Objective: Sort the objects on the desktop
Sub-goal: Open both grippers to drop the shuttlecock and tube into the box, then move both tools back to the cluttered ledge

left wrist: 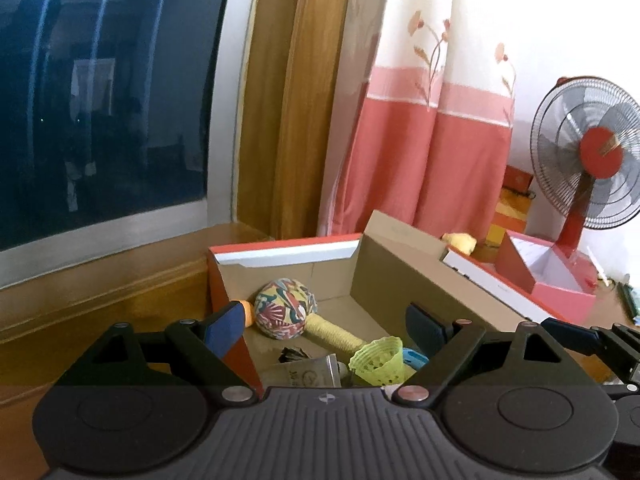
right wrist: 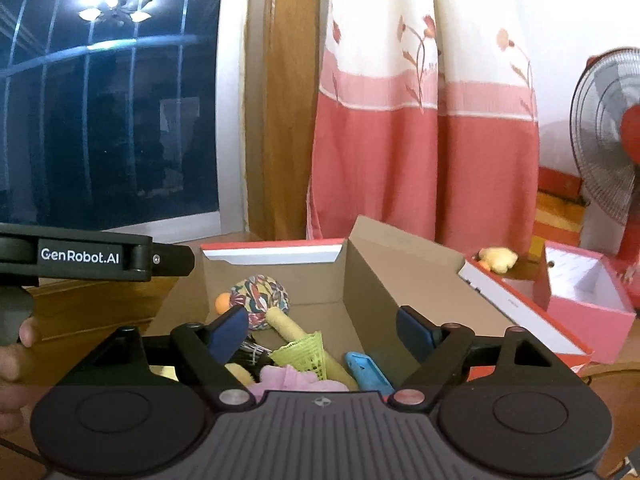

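Room: dark window to the left, a wooden frame and a pink-and-white curtain ahead, a fan [left wrist: 592,152] to the right, all behind a wooden desk [left wrist: 120,312].
Left gripper [left wrist: 332,322]: jaws spread wide, nothing between them; it hangs over the near end of the box.
Box [left wrist: 400,276]: open cardboard, right ahead of both grippers, with the objects lying in it.
Orange ball [right wrist: 222,303]: beyond the right gripper's left finger; light, smooth, likely to slip.
Patterned ball [left wrist: 285,308]: ahead between the left gripper's fingers, left of middle; looks soft, so take it across its middle.
Yellow stick [right wrist: 292,332]: runs from the patterned ball toward the right gripper; rough wrap, take it mid-length.
Shuttlecock [left wrist: 378,360]: close before the left gripper, right of middle; very light, its plastic skirt crushes easily, so the cork end is safer.
Blue case [right wrist: 366,372]: just inside the right gripper's right finger; hard, slick.
Right gripper [right wrist: 324,326]: wide open, empty, over the same box.
Pink box [right wrist: 588,292]: ahead to the right, open.
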Demonstrator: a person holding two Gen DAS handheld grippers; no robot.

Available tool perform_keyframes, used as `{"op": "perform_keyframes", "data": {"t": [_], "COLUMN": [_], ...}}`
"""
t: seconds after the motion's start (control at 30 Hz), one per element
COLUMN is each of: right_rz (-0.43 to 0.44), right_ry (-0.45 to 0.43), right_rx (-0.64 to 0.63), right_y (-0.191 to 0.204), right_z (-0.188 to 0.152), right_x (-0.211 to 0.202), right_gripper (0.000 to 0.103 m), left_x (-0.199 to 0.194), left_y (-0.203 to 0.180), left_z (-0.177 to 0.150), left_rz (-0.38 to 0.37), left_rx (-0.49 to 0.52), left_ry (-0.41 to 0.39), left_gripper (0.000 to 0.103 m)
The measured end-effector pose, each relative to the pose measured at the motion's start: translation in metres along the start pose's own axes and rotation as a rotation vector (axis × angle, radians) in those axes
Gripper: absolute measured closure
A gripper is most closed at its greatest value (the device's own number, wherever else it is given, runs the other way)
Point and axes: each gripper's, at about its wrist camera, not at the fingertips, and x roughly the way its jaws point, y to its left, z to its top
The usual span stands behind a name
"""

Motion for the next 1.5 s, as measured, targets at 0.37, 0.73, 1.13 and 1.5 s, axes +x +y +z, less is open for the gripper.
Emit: {"op": "perform_keyframes", "data": {"t": [0.37, 0.73, 1.13, 1.5], "right_rz": [0.017, 0.277, 0.756, 1.107], "right_ry": [-0.025, 0.036, 0.078, 0.132], "right_rx": [-0.036, -0.127, -0.218, -0.361], "right_y": [0.051, 0.150, 0.386, 0.560], "right_z": [-0.019, -0.024, -0.034, -0.057], "right_x": [-0.088, -0.082, -0.082, -0.152], "right_gripper": [0.020, 0.020, 0.023, 0.024], "left_x": [-0.094, -0.164, -0.332, -0.483], "left_y": [0.007, 0.068, 0.232, 0.324], "left_z": [-0.025, -0.048, -0.094, -0.152], "left_rz": [-0.001, 0.151, 0.632, 0.987], "left_rx": [0.009, -0.060, -0.221, -0.454], "left_ry": [-0.023, -0.020, 0.011, 0.017], "left_gripper": [0.015, 0.015, 0.017, 0.022]}}
